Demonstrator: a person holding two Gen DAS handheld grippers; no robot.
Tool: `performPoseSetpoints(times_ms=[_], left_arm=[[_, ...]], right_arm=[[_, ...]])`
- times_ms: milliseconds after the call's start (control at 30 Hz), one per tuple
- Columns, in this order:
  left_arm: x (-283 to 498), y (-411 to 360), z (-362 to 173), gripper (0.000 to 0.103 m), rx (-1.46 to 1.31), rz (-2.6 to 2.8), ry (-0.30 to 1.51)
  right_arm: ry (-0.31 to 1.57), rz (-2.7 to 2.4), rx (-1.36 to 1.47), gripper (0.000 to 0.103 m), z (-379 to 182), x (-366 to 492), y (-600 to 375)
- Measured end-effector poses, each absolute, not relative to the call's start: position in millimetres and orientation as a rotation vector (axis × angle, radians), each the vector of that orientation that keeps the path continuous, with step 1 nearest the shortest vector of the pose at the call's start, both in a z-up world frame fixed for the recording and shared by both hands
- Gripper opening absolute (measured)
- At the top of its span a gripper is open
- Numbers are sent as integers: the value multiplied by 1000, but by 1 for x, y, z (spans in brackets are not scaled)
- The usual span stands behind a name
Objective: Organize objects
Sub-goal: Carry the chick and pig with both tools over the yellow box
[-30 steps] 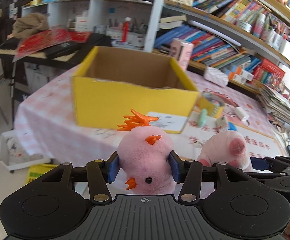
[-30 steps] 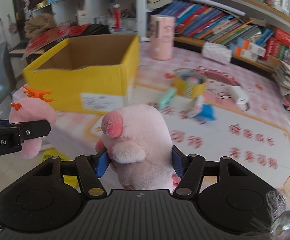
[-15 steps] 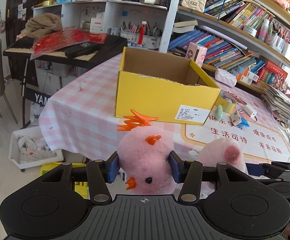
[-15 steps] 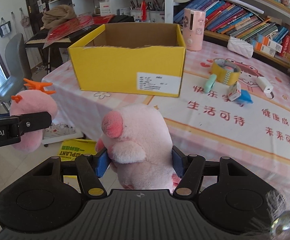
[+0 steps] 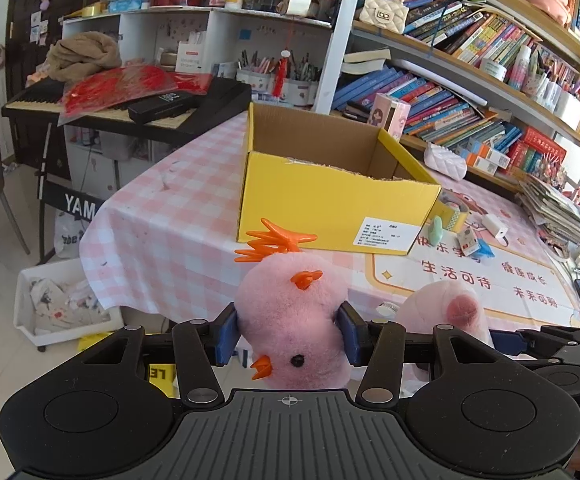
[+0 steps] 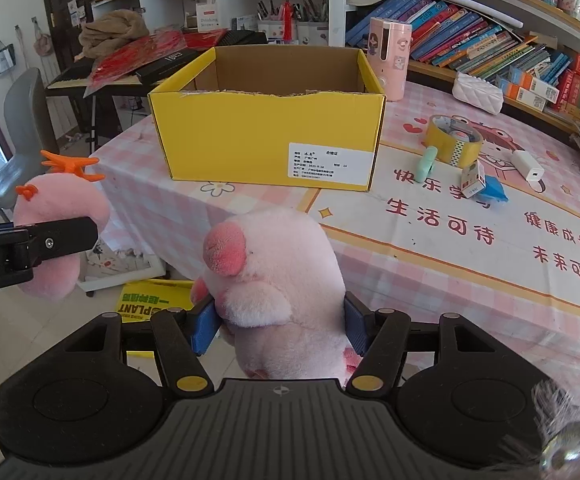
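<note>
The left gripper (image 5: 288, 334) clamped a pink plush chick (image 5: 291, 320) off the table's near edge; the right gripper (image 6: 282, 322) squeezed a pink plush pig (image 6: 278, 280) beside it. Beyond — on the table (image 6: 449, 240), towards its left corner — sat the open yellow box (image 6: 266, 136).

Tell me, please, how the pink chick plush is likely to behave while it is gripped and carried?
The pink chick plush looks soft: the left gripper fingers press into its fur on both sides, so it probably squashes rather than slips. It is likely light for its size. Its orange crest looks thin and may bend on contact.
</note>
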State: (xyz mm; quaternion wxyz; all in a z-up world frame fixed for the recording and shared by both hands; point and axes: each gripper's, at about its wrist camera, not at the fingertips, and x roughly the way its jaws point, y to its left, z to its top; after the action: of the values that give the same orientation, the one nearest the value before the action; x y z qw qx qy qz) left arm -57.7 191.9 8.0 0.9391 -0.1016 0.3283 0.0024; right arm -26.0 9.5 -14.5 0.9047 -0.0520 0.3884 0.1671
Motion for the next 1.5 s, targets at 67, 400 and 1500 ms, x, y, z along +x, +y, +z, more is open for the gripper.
performPoseSetpoints(times_ms=[67,400,1500], left_arm=[[-58,193,9,49,-206,1,667],[-56,204,22,49,-230,-4,616],[95,192,69,49,-195,17,476]], right_arm=[[799,343,-109,60,-13,-27,11],[772,341,-121,60,-2,-24,20],[531,313,-78,60,64,134,36]])
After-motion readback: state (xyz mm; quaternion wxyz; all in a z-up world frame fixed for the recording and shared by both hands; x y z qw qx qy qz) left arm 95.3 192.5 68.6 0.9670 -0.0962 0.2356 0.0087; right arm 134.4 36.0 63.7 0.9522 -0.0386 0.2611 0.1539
